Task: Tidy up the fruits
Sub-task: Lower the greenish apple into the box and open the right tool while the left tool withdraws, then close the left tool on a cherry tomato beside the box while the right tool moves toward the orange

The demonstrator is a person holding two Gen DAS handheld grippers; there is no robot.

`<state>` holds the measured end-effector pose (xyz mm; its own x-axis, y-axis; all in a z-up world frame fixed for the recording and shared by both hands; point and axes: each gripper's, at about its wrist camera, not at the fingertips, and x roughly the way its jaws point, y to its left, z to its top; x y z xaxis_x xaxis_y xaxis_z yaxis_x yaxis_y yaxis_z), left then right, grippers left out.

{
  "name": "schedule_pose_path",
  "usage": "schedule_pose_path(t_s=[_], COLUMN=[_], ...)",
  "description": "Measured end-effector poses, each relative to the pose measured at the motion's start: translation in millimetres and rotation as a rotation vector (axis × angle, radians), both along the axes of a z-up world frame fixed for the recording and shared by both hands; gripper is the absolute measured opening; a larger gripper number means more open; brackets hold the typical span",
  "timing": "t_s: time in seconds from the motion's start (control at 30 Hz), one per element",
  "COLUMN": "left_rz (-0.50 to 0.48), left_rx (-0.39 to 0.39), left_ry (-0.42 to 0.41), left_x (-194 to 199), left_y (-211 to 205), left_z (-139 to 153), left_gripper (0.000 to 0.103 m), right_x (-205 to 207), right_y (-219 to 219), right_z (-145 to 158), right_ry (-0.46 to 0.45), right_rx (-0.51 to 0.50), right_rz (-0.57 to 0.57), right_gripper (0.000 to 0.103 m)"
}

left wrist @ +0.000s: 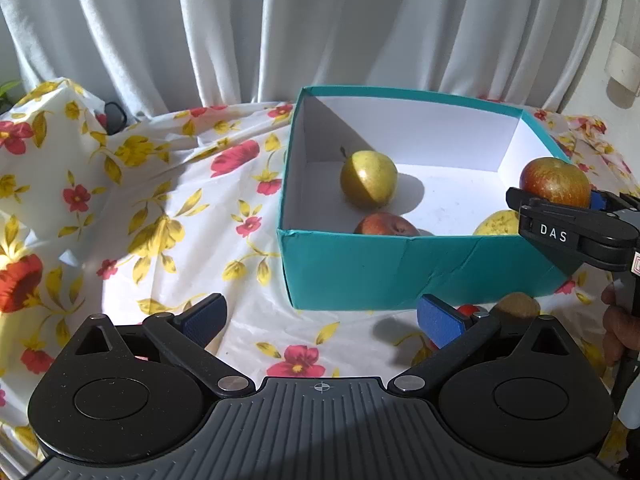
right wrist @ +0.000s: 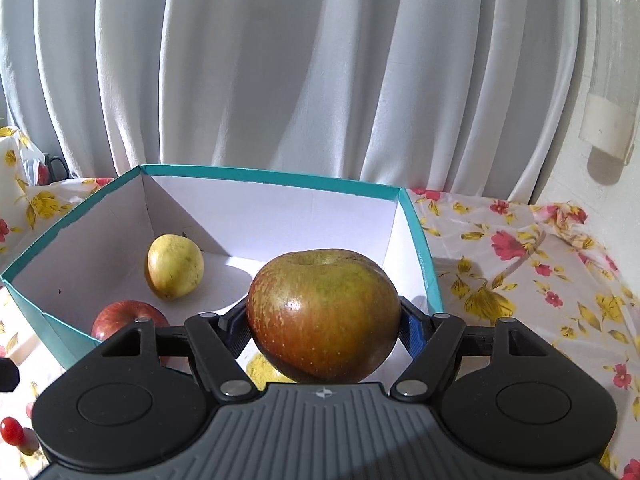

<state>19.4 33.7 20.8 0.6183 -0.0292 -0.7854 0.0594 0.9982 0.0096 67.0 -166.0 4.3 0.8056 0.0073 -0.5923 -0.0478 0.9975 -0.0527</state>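
**Red-green apple held over the teal box**

Left wrist view: the left gripper (left wrist: 320, 320) fills the bottom of the frame, its blue-padded fingers (left wrist: 202, 320) spread wide with nothing between them, above the white tablecloth printed with red and yellow flowers (left wrist: 160, 216). Right of centre stands the open teal cardboard box with a white inside (left wrist: 360, 268). In it lie a yellow-green pear-like fruit (left wrist: 368, 179) toward the back, a red apple (left wrist: 386, 225) against the near wall, and a pale yellow fruit (left wrist: 498, 223) at the near right, half hidden. At the right edge the right gripper (left wrist: 560, 204), black and marked "DAS", clamps a large red-and-green apple (left wrist: 554, 182) above the box's right corner. A hand (left wrist: 618, 328) shows below it at the lower right. A brownish fruit (left wrist: 518, 306) and a small red fruit (left wrist: 468, 310) lie on the cloth in front of the box. White curtains (left wrist: 280, 28) fill the top.

Right wrist view: the right gripper (right wrist: 324, 324) holds the large red-and-green apple (right wrist: 324, 316) at frame centre, one pad pressed on each side, stem dimple up. Behind and below it is the teal box (right wrist: 420, 240); the yellow-green fruit (right wrist: 174, 266) sits at left centre, the red apple (right wrist: 124, 316) lower left, and the pale yellow fruit (right wrist: 262, 370) peeks out under the held apple. A small red fruit (right wrist: 11, 432) lies at the lower left edge on the floral cloth (right wrist: 520, 280).
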Motion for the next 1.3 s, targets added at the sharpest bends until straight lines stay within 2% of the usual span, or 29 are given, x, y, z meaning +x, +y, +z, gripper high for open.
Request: schedule_pose_path(t_s=[0.23,0.37,0.47,0.53,0.6,0.77,0.97,1.3], left_rz=[-0.015,-0.007,-0.001,0.0,-0.004,-0.005,-0.035,-0.158], left_rx=[0.016,0.013,0.017,0.022,0.027,0.024,0.03,0.058], left_ry=[0.01,0.016,0.018,0.016,0.016,0.004,-0.013,-0.123], left_x=[-0.5,-1.3,-2.1,-3.3,-4.5,-8.6,-16.4,-39.3], left_y=[-1.9,0.9,2.2,2.3,2.5,6.7,6.9,-4.4], left_z=[-4.5,-6.7,-8.1,-8.9,-9.9,-10.8,-16.0,-28.7], left_gripper=[0.103,0.103,0.103,0.103,0.103,0.103,0.103,0.103], right_x=[13.0,11.1,7.9,0.1,-11.5,-50.9,-91.4,-141.3], right_y=[3.2,3.2,-5.5,-10.2,-14.5,-30.5,-37.0,-6.1], right_z=[-4.6,0.5,7.2,14.8,24.2,49.5,65.5,67.4], right_ry=[0.034,-0.016,-0.034,-0.064,-0.113,-0.244,-0.331,-0.468], right_rx=[-0.019,-0.074,-0.048,-0.028,-0.016,0.026,0.036,-0.032], right_rz=[0.005,-0.013,-0.029,-0.036,-0.045,-0.058,-0.071,-0.027], right_gripper=[0.072,0.072,0.072,0.074,0.087,0.1,0.103,0.103])
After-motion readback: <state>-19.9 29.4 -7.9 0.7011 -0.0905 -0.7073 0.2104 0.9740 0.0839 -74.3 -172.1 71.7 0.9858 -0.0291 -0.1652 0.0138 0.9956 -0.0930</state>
